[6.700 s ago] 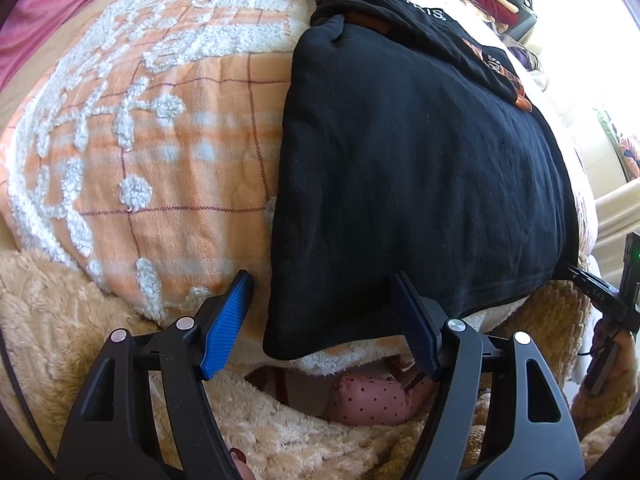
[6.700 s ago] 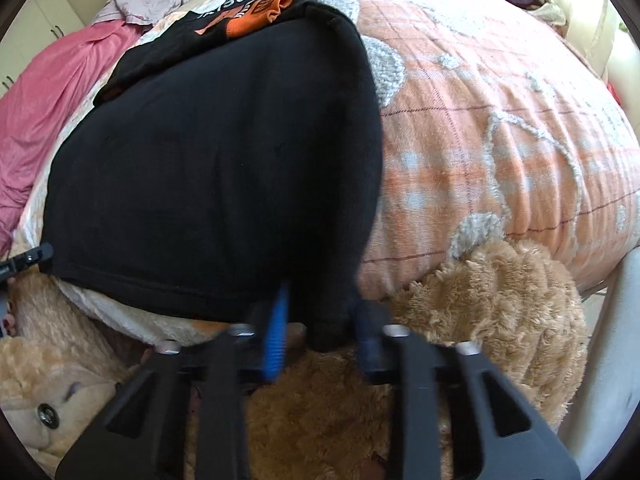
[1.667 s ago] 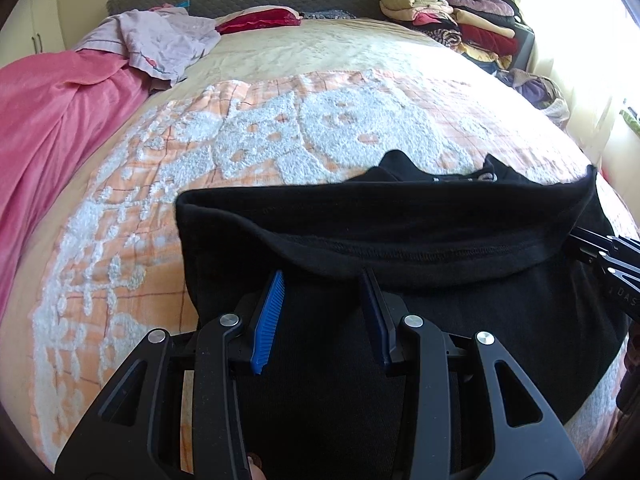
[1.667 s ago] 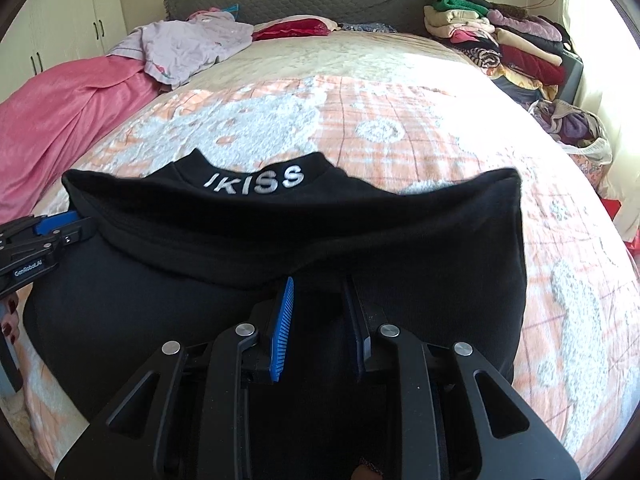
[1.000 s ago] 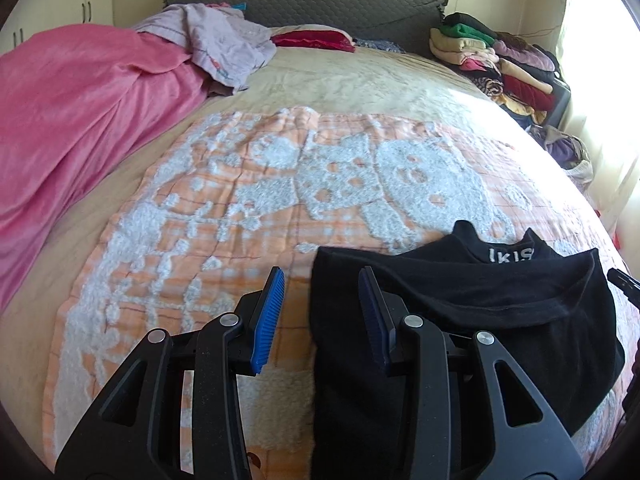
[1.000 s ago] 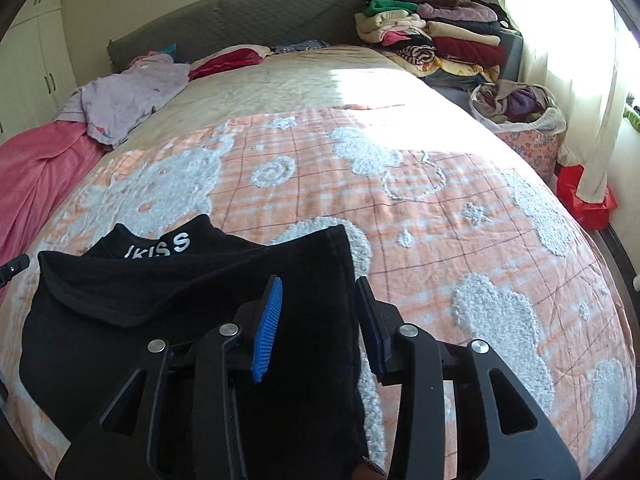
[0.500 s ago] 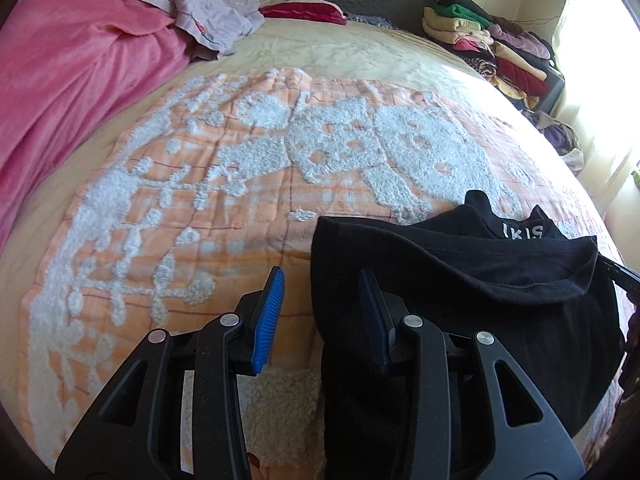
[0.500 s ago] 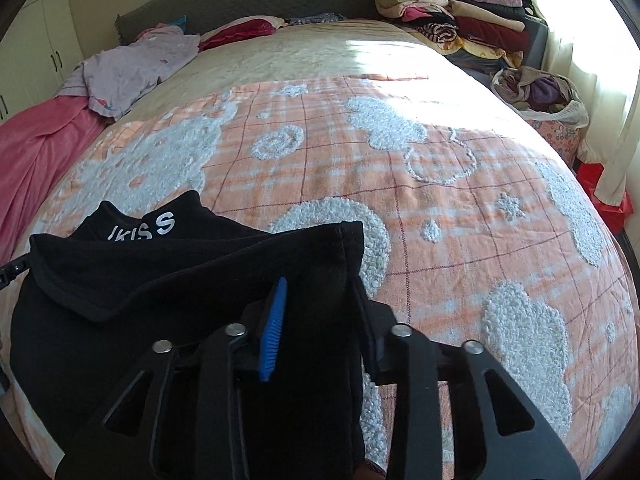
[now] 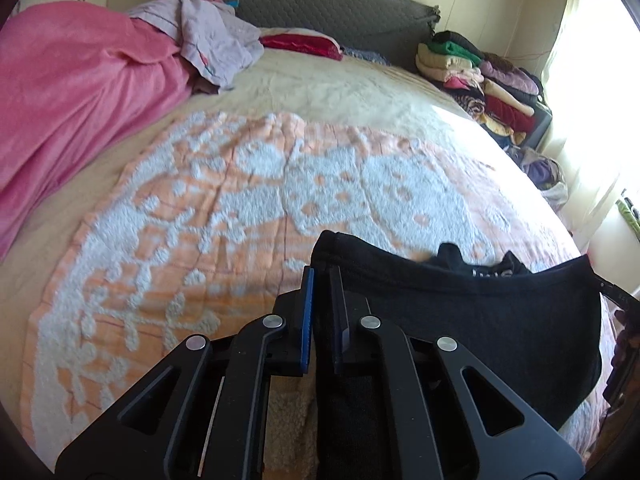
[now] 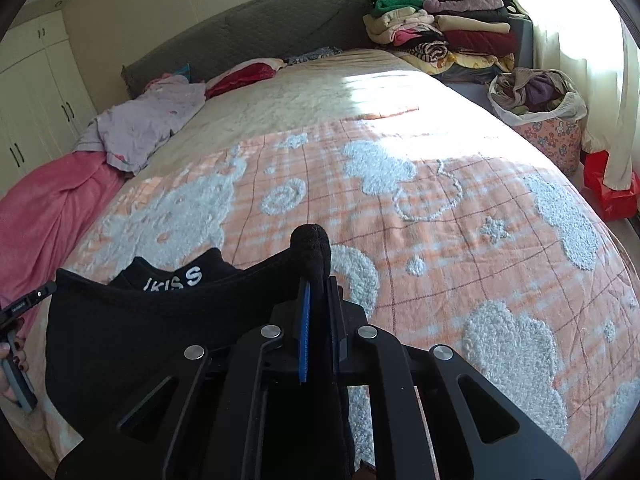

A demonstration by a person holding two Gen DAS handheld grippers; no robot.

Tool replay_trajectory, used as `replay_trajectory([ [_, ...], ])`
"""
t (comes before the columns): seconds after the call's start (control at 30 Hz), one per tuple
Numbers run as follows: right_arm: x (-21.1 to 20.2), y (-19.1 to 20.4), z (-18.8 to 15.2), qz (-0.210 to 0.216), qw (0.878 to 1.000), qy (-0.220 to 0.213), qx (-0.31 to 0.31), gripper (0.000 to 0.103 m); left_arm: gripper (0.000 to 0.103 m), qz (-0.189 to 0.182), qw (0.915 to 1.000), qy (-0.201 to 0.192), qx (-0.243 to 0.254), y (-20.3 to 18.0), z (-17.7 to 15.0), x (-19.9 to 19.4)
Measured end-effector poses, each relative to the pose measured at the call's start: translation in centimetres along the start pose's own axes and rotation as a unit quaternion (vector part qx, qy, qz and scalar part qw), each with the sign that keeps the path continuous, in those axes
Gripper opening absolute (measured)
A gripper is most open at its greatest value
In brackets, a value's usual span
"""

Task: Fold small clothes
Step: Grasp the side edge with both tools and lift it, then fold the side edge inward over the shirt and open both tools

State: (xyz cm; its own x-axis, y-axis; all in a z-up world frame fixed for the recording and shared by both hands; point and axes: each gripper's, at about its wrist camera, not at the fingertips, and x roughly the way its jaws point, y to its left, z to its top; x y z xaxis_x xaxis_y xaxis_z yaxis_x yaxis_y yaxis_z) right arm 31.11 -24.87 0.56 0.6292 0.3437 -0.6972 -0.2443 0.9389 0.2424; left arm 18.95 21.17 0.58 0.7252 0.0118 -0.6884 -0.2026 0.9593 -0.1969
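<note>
Left gripper (image 9: 323, 276) has just been closing and now pinches the near left corner of the black garment (image 9: 460, 320), fabric squeezed between its blue pad and the black one, a fold bulging just past the tips. Right gripper (image 10: 318, 284) has just been closing too, clamped on the garment's opposite corner, a rounded bunch of black cloth poking up right beyond its tips. Between the two grippers the garment hangs as a folded band, its top edge stretched from one clamp to the other, rest of it draped down toward the person. Just behind that edge, in the right wrist view, a collar with white lettering (image 10: 173, 279) pokes up to the left of the right gripper. At the far left edge of that view the tip of the left gripper shows, with a hand (image 10: 12, 364) with dark nails on its handle. Under and beyond the garment, the orange-and-white tufted blanket (image 10: 440, 216) spreads ahead of both grippers over a cream bedspread (image 9: 340, 92). Further off to the left of the left gripper lies a pink blanket (image 9: 68, 92), with a lilac garment (image 9: 208, 44) crumpled at its far end. A red pillow (image 9: 300, 42) sits ahead by the grey headboard (image 9: 320, 4). Far right: stack of folded clothes (image 10: 444, 28), and a floral basket (image 10: 550, 136) of laundry on the floor.
</note>
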Motion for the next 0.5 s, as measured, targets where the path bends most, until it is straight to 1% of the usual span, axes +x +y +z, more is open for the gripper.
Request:
replay_trajectory([
  [0.07, 0.3, -0.4, 0.2, 0.003, 1.000, -0.003, 0.009, 0.007, 0.000, 0.007, 0.9999, -0.008, -0.001, 0.0, 0.2, 0.1],
  [0.13, 1.3, -0.7, 0.1, -0.010, 1.000, 0.009, 0.017, 0.007, 0.000, 0.043, 0.9989, -0.019, 0.009, -0.1, 0.3, 0.4],
  [0.17, 1.8, -0.8, -0.2, -0.016, 1.000, 0.016, 0.020, 0.007, 0.000, 0.049, 0.9987, -0.013, 0.009, 0.1, 0.2, 0.9],
  [0.23, 3.0, -0.8, -0.8, -0.021, 0.999, 0.030, 0.020, 0.007, 0.000, 0.044, 0.9990, 0.000, -0.007, 0.8, 0.0, 1.5],
  [0.3, 4.0, -0.6, -1.5, -0.040, 0.998, 0.042, 0.011, 0.007, 0.000, 0.059, 0.9982, 0.009, 0.001, 0.9, -0.3, 2.0],
  [0.33, 4.2, -0.6, -1.7, -0.041, 0.998, 0.046, 0.011, 0.007, 0.000, 0.057, 0.9983, 0.012, 0.003, 0.9, -0.4, 2.1],
  [0.37, 4.3, -0.6, -1.8, -0.044, 0.998, 0.047, 0.012, 0.008, 0.000, 0.052, 0.9985, 0.014, 0.003, 0.8, -0.5, 2.0],
  [0.47, 3.9, -0.8, -1.9, -0.045, 0.998, 0.042, 0.017, 0.012, 0.000, 0.054, 0.9983, 0.014, 0.016, 0.3, -0.7, 1.5],
  [0.5, 3.6, -0.8, -1.8, -0.049, 0.998, 0.040, 0.017, 0.015, 0.000, 0.053, 0.9983, 0.015, 0.018, 0.1, -0.7, 1.3],
])
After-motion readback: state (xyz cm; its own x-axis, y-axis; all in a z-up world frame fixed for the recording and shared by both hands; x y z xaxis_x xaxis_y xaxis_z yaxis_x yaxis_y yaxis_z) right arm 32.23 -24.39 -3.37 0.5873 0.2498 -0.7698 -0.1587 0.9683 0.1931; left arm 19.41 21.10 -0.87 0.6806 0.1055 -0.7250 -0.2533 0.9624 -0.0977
